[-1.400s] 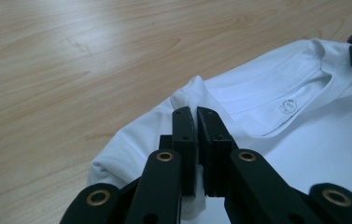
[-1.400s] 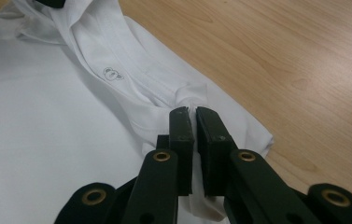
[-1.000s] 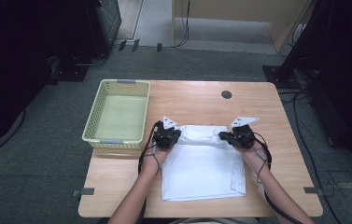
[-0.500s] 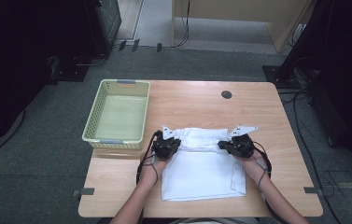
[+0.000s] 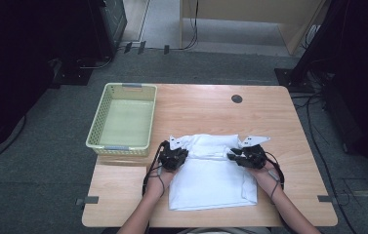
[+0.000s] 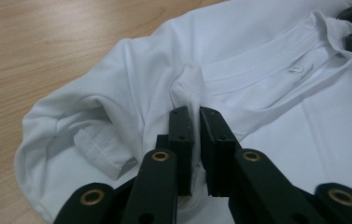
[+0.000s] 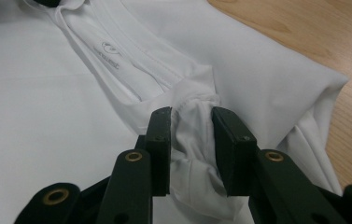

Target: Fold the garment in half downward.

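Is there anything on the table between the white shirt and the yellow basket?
Nothing visible. Only bare wood of the table lies between the white shirt and the yellow basket, which sits just beyond the shirt's left corner.

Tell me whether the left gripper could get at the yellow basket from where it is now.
Probably yes. The left gripper sits at the white shirt's left shoulder, and the basket stands just beyond it to the left with only bare table between. Its jaws still have shirt fabric between them, so that must come free first.
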### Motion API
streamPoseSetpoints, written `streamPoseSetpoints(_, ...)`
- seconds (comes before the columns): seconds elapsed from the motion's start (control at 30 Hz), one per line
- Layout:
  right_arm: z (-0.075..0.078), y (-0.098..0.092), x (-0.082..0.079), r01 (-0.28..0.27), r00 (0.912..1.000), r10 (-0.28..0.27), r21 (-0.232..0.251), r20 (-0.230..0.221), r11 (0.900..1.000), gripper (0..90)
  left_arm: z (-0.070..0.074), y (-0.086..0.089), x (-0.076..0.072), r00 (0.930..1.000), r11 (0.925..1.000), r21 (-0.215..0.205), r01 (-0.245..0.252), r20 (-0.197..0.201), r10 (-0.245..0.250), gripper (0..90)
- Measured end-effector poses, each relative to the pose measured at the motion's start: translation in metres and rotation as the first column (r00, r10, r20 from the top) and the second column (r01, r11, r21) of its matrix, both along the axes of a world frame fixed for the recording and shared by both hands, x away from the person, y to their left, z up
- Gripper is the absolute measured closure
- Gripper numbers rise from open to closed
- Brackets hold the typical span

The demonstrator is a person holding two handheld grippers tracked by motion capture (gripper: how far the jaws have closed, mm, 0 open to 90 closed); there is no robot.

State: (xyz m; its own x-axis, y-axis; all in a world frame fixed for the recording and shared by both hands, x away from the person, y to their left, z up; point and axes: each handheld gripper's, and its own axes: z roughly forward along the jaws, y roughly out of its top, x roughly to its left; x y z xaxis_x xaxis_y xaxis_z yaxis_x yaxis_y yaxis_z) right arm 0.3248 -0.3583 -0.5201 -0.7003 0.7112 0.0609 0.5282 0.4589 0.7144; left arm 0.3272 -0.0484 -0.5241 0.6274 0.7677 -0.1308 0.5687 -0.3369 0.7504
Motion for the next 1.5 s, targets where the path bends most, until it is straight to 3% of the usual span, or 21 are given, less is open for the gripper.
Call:
streamPoseSetpoints(0.2,-0.001,-0.004,-0.003,0.003,1.0000,-0.003,-0.009,0.007,1.000,76.9,-0.001,0.003,-0.006,0.9999,0.9999,0.009,0.005,0.012,-0.005,83.9)
streamPoseSetpoints(0.4,-0.001,-0.003,-0.001,0.015,0.9998,-0.014,-0.028,0.017,1.000,84.3,-0.003,0.002,-0.002,0.9997,1.0000,0.008,0.003,0.026,-0.003,85.6)
streamPoseSetpoints(0.67,-0.001,-0.003,0.011,0.031,0.9991,-0.029,-0.036,0.029,0.999,84.4,-0.002,-0.002,0.015,0.9996,0.9999,0.014,-0.005,0.028,0.005,85.6)
streamPoseSetpoints(0.97,-0.003,-0.007,0.027,0.049,0.9982,-0.049,-0.010,0.036,0.999,84.7,-0.004,-0.004,0.030,0.9992,0.9993,-0.016,-0.032,0.022,0.033,85.8)
streamPoseSetpoints(1.5,-0.003,-0.012,0.055,0.078,0.9966,-0.078,-0.009,0.027,0.997,84.7,-0.003,-0.014,0.060,0.9981,0.9986,0.004,-0.053,0.031,0.053,85.9)
